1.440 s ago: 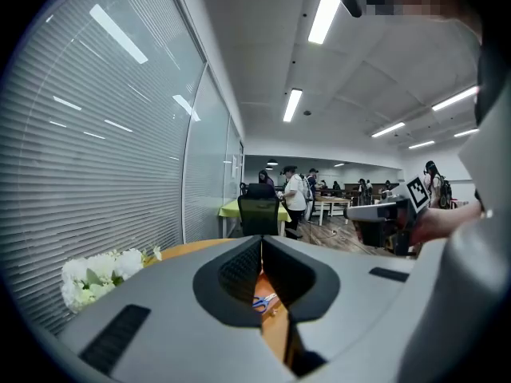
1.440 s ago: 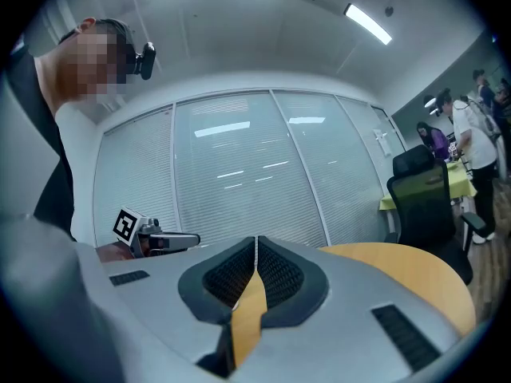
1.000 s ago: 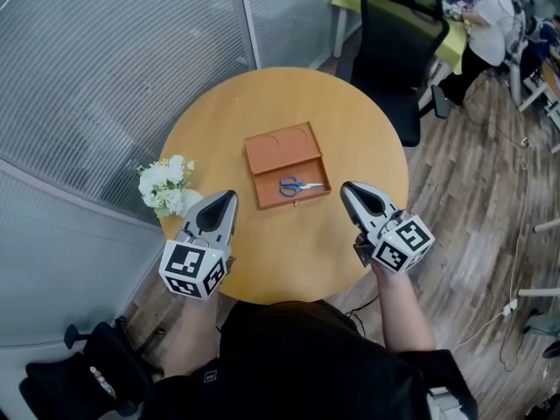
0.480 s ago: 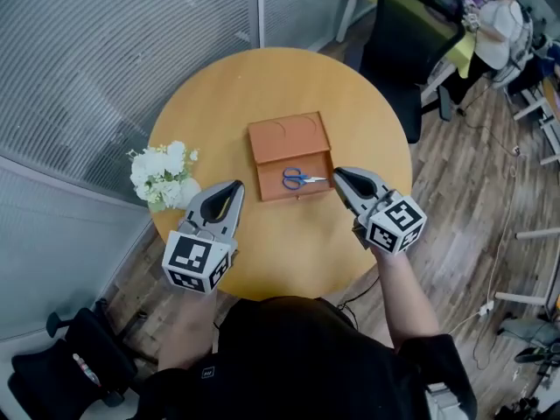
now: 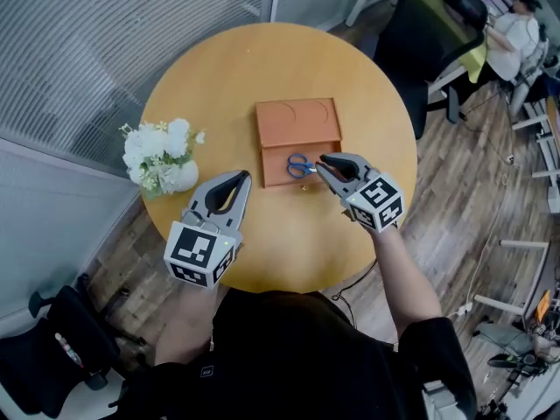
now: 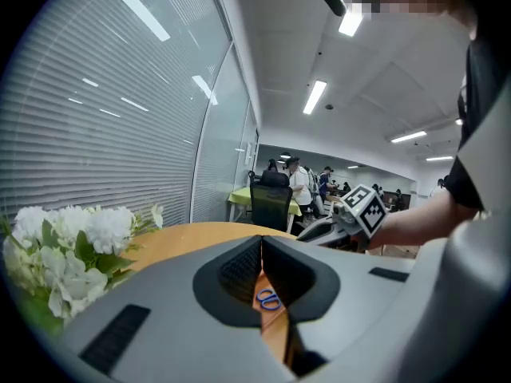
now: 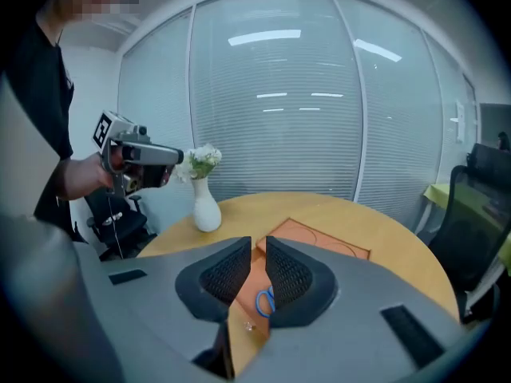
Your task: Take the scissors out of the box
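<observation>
The right hand-held gripper [image 5: 320, 161] has been brought in from beside the box [image 5: 297, 122] and is now held over the scissors [image 5: 300, 164]; its jaws have just been eased to a narrow gap, nothing between them. On the bench [image 5: 227, 68], the box lies mid-surface, the scissors in its near tray; flowers [image 5: 157, 147] are set at the left edge. The far half is left bare. The left hand-held gripper [image 5: 242, 177] is held closed and empty near the left-near edge.

Round wooden table [image 5: 262, 68], blinds [image 5: 105, 42], plank floor [image 5: 472, 199]
</observation>
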Demonstrator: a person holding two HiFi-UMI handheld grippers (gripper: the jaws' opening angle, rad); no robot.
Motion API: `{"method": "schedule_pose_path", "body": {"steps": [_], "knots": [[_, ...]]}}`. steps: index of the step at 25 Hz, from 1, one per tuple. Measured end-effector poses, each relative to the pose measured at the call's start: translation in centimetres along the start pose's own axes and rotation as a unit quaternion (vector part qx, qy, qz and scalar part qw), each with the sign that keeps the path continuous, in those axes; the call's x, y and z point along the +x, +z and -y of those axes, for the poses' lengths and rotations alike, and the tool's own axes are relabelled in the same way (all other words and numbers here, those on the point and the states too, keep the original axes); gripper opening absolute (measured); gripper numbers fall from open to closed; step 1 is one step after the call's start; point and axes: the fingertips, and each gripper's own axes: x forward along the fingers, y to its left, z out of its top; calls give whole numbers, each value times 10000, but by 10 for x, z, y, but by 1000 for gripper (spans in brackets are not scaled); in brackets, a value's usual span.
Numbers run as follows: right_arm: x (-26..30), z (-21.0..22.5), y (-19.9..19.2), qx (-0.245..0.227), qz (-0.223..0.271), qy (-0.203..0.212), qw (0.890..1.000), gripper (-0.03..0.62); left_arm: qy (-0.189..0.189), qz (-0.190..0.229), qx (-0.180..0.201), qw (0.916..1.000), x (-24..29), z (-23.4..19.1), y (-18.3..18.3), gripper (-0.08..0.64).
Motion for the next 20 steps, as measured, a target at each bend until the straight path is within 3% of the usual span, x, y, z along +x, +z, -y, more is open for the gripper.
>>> {"method": "schedule_pose_path", "body": {"steps": [3,6,9,20], "knots": [[21,2,-18,-254,-464,120,9985,44,13,28,-129,9999,1,0,-7,14],[40,4,-39,-530,-1004,245,9932,127,-11,46,-226,9997,2,3,-14,15],[59,5,-59,-761,-1464,384,9855,130,1,70,-263,9996,1,4,-17,14],[109,6,-133,-1491,-2932,822,9408,138,112,26,-466,9988,-13,1,-29,15]]}}
